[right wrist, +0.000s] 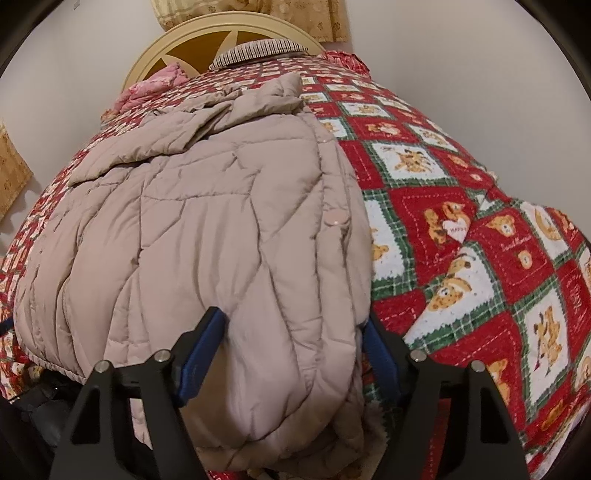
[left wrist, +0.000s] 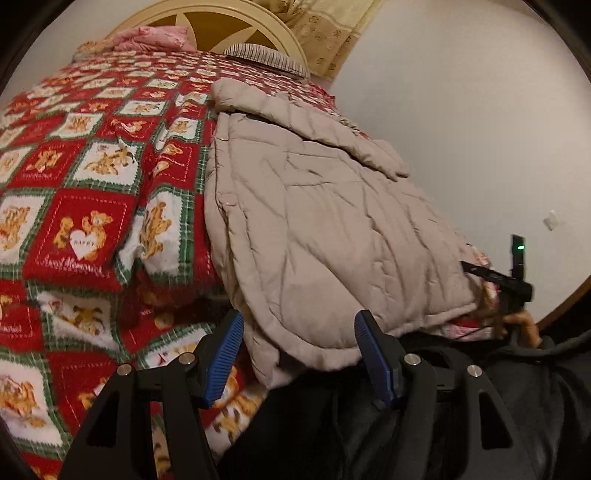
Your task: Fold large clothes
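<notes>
Right now I have the padded beige coat lying along the bed's near edge, hem overhanging; my left gripper and right gripper both gape wide around that hem, gripping nothing. Slippery bulk could slide off when lifted. The striped pillow and teddy blanket crowd the far side

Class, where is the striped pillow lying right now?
The striped pillow lies at the far end of the bed, against the cream headboard, beyond the beige coat and beside the pink bedding.
</notes>
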The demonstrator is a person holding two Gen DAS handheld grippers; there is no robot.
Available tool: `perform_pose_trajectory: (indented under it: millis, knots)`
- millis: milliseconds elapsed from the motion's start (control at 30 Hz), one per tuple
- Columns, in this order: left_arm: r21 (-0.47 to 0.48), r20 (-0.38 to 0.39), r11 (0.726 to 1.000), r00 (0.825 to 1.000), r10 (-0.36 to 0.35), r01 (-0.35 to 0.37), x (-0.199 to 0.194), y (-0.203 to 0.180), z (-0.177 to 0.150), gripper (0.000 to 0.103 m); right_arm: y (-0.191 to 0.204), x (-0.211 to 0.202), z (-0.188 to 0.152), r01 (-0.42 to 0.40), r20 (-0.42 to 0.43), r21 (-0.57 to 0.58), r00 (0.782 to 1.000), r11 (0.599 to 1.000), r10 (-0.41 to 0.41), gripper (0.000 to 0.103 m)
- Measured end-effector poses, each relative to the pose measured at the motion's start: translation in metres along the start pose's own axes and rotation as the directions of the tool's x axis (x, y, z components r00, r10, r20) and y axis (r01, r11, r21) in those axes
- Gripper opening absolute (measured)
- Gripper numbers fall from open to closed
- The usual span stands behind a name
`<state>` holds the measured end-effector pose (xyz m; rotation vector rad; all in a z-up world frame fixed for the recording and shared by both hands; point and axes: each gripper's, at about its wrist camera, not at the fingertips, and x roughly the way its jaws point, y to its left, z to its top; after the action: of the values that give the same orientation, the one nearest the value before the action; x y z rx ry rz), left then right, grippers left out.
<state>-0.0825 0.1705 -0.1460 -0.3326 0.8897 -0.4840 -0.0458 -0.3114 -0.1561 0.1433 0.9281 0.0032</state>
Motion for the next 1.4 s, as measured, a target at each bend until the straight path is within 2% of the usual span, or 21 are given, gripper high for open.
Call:
perform_pose_trajectory:
  millis: [133, 233, 333, 367, 433, 567, 700, 867, 967, 1033, 1067, 1167, 1233, 1333, 1400]
  knots:
    - [-0.069, -0.010, 0.997, 0.999, -0.036, 0.035, 0.006, 0.005, -0.002, 0.063, -0.002, 0.001, 0.000, -0.020, 0.000, 0.019, 1.000, 1.000, 0.020, 0.077]
    - [-0.096, -0.050, 0.995, 0.998, -0.047, 0.042, 0.018, 0.006, -0.009, 0.063, -0.002, 0.001, -0.001, -0.029, -0.004, 0.023, 1.000, 0.999, 0.029, 0.076]
    - [-0.072, -0.047, 0.997, 0.998, -0.039, 0.036, 0.019, 0.002, -0.010, 0.063, 0.000, 0.002, -0.001, -0.052, -0.019, 0.008, 0.998, 0.999, 0.052, 0.059]
    - [-0.076, -0.033, 0.996, 0.998, -0.046, 0.043, 0.019, 0.003, -0.008, 0.063, 0.002, 0.001, -0.001, -0.049, -0.017, -0.006, 0.999, 0.999, 0.049, 0.057]
    - [-0.127, -0.010, 0.989, 0.997, -0.080, 0.078, 0.025, 0.010, -0.004, 0.063, 0.003, 0.002, -0.001, -0.048, -0.015, -0.011, 0.999, 0.999, 0.048, 0.057]
    - [-0.241, 0.026, 0.958, 0.987, -0.157, 0.159, 0.040, 0.027, -0.002, 0.063, 0.001, 0.002, -0.001, -0.075, -0.016, 0.023, 0.997, 0.997, 0.076, 0.060]
    - [-0.268, 0.046, 0.947, 0.984, -0.170, 0.176, 0.052, 0.031, 0.001, 0.063, -0.004, 0.004, 0.000, -0.100, -0.019, 0.056, 0.995, 0.993, 0.101, 0.064]
    - [-0.252, 0.033, 0.957, 0.989, -0.143, 0.147, 0.035, 0.034, 0.003, 0.063, -0.002, 0.003, -0.002, -0.096, -0.020, 0.054, 0.995, 0.994, 0.098, 0.068]
    - [-0.127, 0.106, 0.991, 0.994, -0.033, 0.047, 0.001, 0.028, 0.015, 0.063, -0.007, 0.002, -0.001, -0.099, -0.007, 0.066, 0.995, 0.993, 0.100, 0.069]
    - [-0.062, 0.147, 0.998, 0.988, 0.038, -0.029, -0.009, 0.025, 0.019, 0.063, -0.010, 0.004, -0.001, -0.111, -0.009, 0.085, 0.994, 0.990, 0.112, 0.070]
    - [-0.066, 0.148, 0.997, 0.988, 0.044, -0.035, -0.007, 0.026, 0.019, 0.063, -0.011, 0.004, -0.001, -0.116, -0.006, 0.091, 0.993, 0.989, 0.117, 0.072]
    - [-0.151, 0.067, 0.988, 0.997, -0.034, 0.043, 0.020, 0.036, 0.014, 0.063, -0.011, 0.004, 0.000, -0.128, -0.003, 0.100, 0.992, 0.987, 0.129, 0.076]
    - [-0.200, 0.007, 0.976, 0.996, -0.093, 0.092, 0.040, 0.037, 0.004, 0.063, -0.011, 0.004, 0.000, -0.126, -0.005, 0.097, 0.992, 0.987, 0.127, 0.076]
    - [-0.193, -0.032, 0.978, 0.996, -0.084, 0.076, 0.055, 0.035, -0.006, 0.063, -0.013, 0.005, 0.000, -0.134, -0.004, 0.105, 0.991, 0.985, 0.136, 0.076]
    - [-0.227, -0.014, 0.969, 0.995, -0.100, 0.094, 0.058, 0.038, -0.006, 0.063, -0.013, 0.006, -0.001, -0.144, -0.003, 0.112, 0.989, 0.983, 0.145, 0.077]
